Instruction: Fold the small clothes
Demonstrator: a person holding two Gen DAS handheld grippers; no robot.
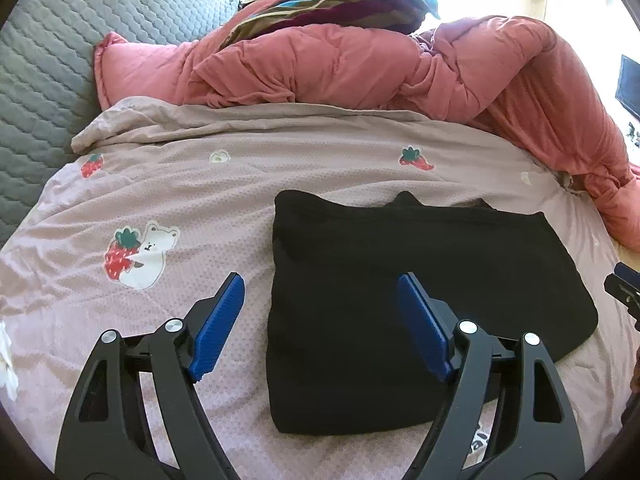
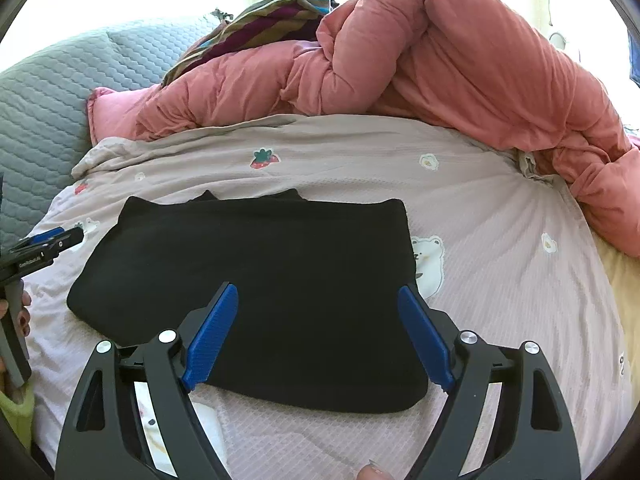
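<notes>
A black garment (image 1: 424, 256) (image 2: 260, 248) lies folded into a flat, rough rectangle on the pale pink bedsheet (image 1: 192, 196) (image 2: 500, 208), which is printed with bears and strawberries. My left gripper (image 1: 320, 280) hovers open over the garment's left edge, one blue pad over the sheet and the other over the cloth. Nothing is between its jaws. My right gripper (image 2: 317, 291) hovers open over the garment's near right part, also holding nothing. Each gripper shows at the edge of the other's view: the left gripper (image 2: 44, 244) and the right gripper (image 1: 624, 284).
A bunched salmon-pink duvet (image 1: 360, 64) (image 2: 460, 52) is heaped along the far side and curls down the right. A striped cloth (image 1: 340, 4) lies on top of it. A grey quilted cover (image 1: 40, 60) fills the left. A person's hand (image 2: 22, 316) holds the left tool.
</notes>
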